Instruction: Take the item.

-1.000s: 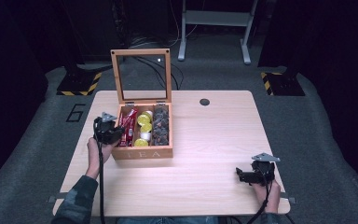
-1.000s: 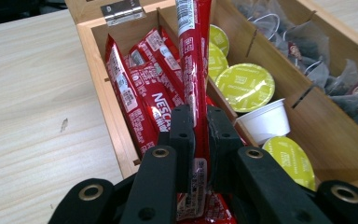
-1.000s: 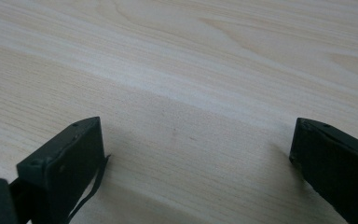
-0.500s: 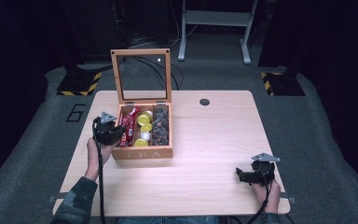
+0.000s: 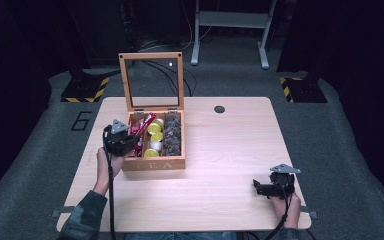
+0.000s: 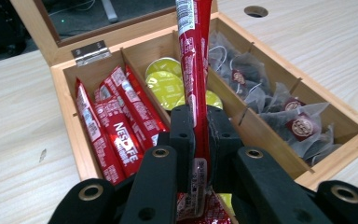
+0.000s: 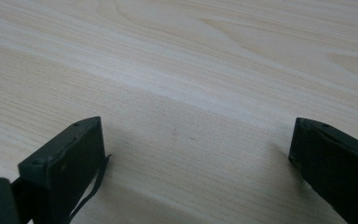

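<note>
Red and slim, a Nescafe stick sachet (image 6: 193,70) stands pinched near its lower end between the left gripper's (image 6: 198,140) jaws, above the wooden tea box (image 5: 152,163). The sachet could slip or buckle, since the grip is low. The right gripper (image 7: 196,149) rests spread and empty on the table (image 7: 191,56).

The surface (image 5: 230,150) lies bare across its right half and near edge; toward the far-left corner, the tea box (image 5: 153,162) and its upright lid (image 5: 151,82) block passage.
</note>
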`<state>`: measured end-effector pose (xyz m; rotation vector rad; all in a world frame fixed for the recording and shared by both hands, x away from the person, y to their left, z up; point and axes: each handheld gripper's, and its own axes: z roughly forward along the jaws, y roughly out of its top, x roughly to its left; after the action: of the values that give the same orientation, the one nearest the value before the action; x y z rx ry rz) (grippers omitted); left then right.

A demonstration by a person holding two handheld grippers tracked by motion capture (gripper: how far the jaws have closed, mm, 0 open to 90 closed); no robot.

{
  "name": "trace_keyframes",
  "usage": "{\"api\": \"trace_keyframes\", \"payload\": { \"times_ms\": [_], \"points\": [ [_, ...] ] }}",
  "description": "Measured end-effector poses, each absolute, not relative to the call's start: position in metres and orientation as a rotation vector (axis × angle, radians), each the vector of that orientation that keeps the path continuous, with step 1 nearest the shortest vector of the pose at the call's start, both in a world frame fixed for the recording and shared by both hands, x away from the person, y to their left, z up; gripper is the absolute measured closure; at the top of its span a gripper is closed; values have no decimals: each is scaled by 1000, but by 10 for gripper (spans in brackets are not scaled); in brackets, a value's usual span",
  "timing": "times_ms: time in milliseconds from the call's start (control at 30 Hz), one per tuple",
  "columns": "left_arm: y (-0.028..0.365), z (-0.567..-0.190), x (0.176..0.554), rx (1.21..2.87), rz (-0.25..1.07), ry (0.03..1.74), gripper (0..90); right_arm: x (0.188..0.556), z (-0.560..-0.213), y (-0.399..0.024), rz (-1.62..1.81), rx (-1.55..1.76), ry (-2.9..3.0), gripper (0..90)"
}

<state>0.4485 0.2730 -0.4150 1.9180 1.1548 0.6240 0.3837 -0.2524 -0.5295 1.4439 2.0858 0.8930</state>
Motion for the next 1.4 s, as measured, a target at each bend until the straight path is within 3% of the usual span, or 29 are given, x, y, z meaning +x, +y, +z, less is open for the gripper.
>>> {"api": "trace_keyframes", "payload": {
  "times_ms": [1400],
  "points": [
    [214,-414,440,1967,541,985,822,384,-529,-252,895,1444,2084,34]
  ]
}}
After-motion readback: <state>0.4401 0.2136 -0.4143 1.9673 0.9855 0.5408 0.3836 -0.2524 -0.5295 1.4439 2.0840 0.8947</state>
